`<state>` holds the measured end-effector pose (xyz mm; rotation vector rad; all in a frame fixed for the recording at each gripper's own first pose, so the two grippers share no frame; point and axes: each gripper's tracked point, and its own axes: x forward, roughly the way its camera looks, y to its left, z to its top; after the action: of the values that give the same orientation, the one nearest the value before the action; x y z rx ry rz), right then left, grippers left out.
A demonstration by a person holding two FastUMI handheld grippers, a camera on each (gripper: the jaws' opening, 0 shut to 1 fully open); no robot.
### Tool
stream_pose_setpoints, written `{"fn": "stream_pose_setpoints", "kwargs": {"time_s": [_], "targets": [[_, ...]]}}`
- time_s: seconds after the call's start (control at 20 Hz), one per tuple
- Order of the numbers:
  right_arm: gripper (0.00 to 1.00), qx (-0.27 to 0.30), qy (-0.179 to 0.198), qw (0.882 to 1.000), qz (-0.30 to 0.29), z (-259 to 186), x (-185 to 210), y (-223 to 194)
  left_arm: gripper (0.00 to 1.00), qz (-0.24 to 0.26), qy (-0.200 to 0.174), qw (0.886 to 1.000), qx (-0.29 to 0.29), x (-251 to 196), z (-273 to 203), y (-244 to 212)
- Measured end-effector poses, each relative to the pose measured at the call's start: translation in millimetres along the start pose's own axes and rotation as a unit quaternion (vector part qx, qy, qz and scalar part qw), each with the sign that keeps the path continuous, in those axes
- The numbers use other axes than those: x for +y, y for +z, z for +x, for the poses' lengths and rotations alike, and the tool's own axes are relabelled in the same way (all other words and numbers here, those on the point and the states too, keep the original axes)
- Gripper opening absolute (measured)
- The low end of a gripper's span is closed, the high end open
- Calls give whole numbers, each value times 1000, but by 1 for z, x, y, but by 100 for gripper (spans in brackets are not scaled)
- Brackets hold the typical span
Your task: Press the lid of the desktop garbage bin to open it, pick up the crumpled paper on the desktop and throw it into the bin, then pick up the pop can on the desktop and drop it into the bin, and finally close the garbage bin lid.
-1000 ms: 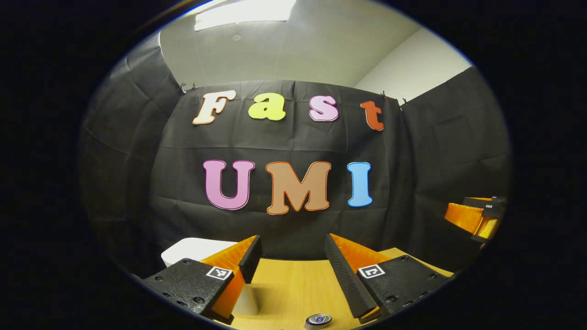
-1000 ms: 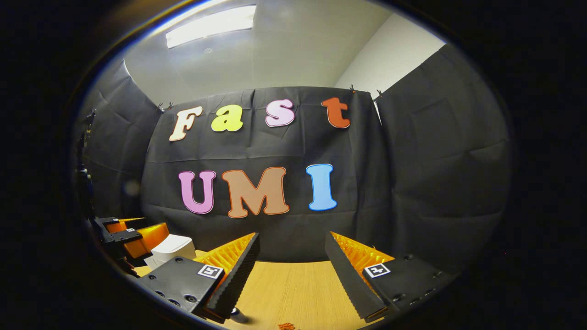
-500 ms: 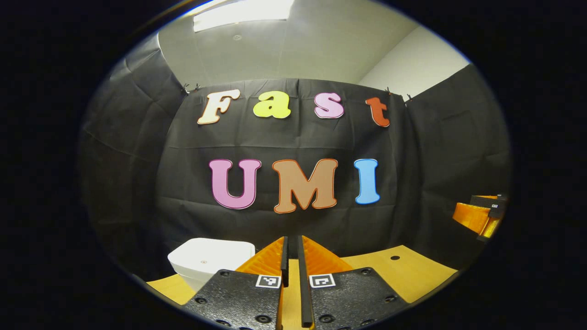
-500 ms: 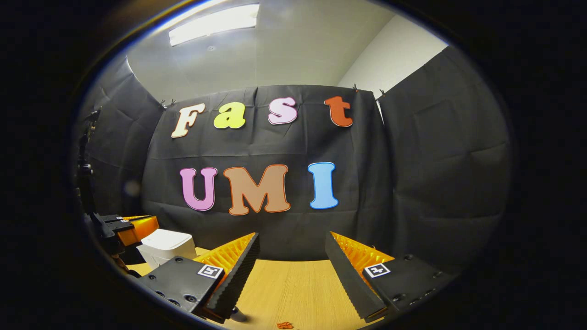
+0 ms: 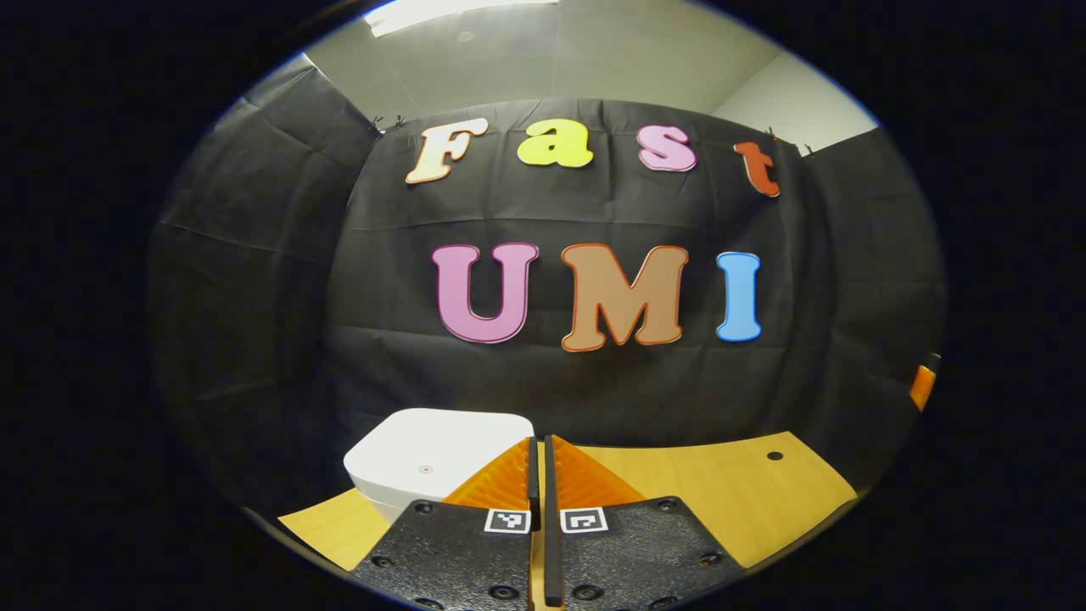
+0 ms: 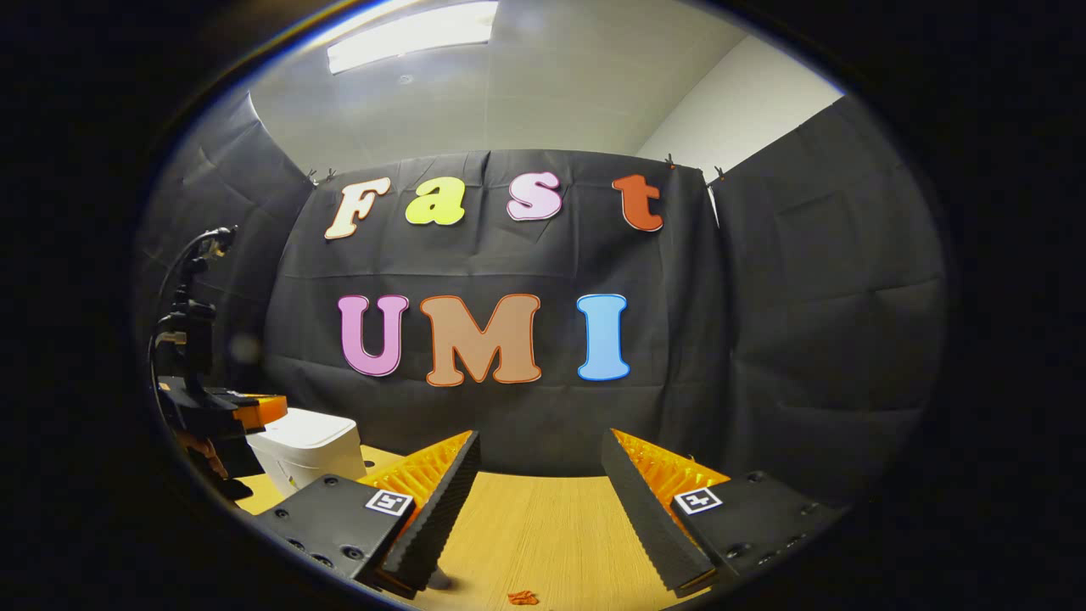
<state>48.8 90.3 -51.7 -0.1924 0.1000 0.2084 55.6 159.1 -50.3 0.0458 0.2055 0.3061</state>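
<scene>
**Getting ready to push the bin lid**

I think I am on the very first step: pressing the lid so the bin opens. In the left gripper view, my left hand-held gripper (image 5: 538,475) sits at the bottom middle of the frame. Its two fingers are squeezed together with nothing between them, like one blunt poker. Just past the tips, a bit to the left, is the white garbage bin (image 5: 433,458). Its lid (image 5: 424,448) looks flat and closed. I cannot tell if my tips are touching the lid or are just above it.

In the right gripper view, my right hand-held gripper (image 6: 540,501) is at the bottom middle, with its fingers spread wide and holding nothing. It hangs over the yellow bench (image 6: 543,535). The bin shows at the lower left of that frame, with my left hand-held gripper over it.

Next, I think I need to bring the closed tips down onto the lid and push until it pops up. I should push straight down, so the light bin does not slide or tip.

Some things are hard to see. I cannot find the crumpled paper or the pop can. There is a tiny orange scrap (image 6: 523,597) on the bench at the bottom edge of the right gripper view, but I cannot tell what it is. The lower part of the bin is cut off behind my fingers. A small dark hole (image 5: 774,456) sits on the bench at the lower right of the left gripper view.
</scene>
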Motion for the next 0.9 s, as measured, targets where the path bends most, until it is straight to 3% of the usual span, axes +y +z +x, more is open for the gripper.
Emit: {"fn": "stream_pose_setpoints", "kwargs": {"time_s": [0.35,0.7,0.75,0.8,0.9], "targets": [[95,13,-18,1000,-4,-3,9,-7,0,7,54,998,18,67,45,-22],[95,26,-23,999,-13,-10,27,-16,0,-9,43,996,77,77,59,-70],[95,29,-22,999,-13,-11,29,-19,0,-4,43,994,97,78,55,-79],[95,33,-23,999,-14,-10,29,-21,0,6,41,996,74,77,57,-75],[95,49,-21,998,-14,-10,32,-30,0,37,38,995,83,77,57,-82]]}}
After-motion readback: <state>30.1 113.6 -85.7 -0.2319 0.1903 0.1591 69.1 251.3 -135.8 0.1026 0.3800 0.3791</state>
